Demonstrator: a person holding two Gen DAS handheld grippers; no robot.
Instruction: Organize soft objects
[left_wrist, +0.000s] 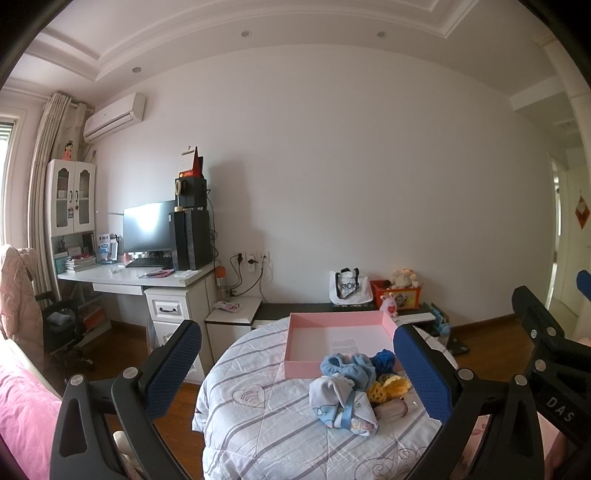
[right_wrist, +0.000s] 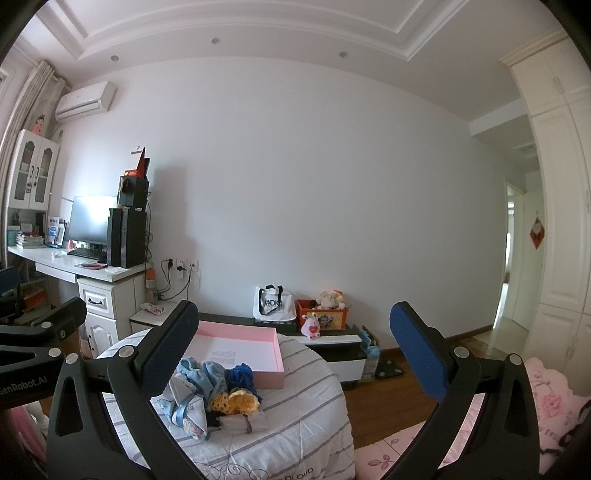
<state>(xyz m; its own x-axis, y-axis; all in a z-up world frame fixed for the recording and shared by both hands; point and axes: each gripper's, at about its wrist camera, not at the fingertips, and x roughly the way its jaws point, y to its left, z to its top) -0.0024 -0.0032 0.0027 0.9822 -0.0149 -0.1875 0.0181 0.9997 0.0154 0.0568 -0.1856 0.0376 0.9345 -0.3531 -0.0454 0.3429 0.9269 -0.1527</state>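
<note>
A small heap of soft things lies on a striped quilt (left_wrist: 258, 424): a white printed cloth with a blue ribbon (left_wrist: 341, 406), a light blue fluffy piece (left_wrist: 345, 365), a dark blue knit ball (left_wrist: 384, 360) and yellow crochet pieces (left_wrist: 391, 386). Right behind the heap sits an open pink box (left_wrist: 295, 354), empty inside. My left gripper (left_wrist: 295, 373) hangs open above and short of the heap. In the right wrist view the same heap (right_wrist: 218, 391) and pink box (right_wrist: 273, 380) lie at lower left, and my right gripper (right_wrist: 295, 354) is open, holding nothing.
A white desk (left_wrist: 129, 278) with a monitor and computer tower stands at the left wall. A low bench along the wall carries a white tote bag (left_wrist: 349, 288) and a red toy bin (left_wrist: 397, 293). Pink bedding (right_wrist: 517, 406) lies at right, wooden floor between.
</note>
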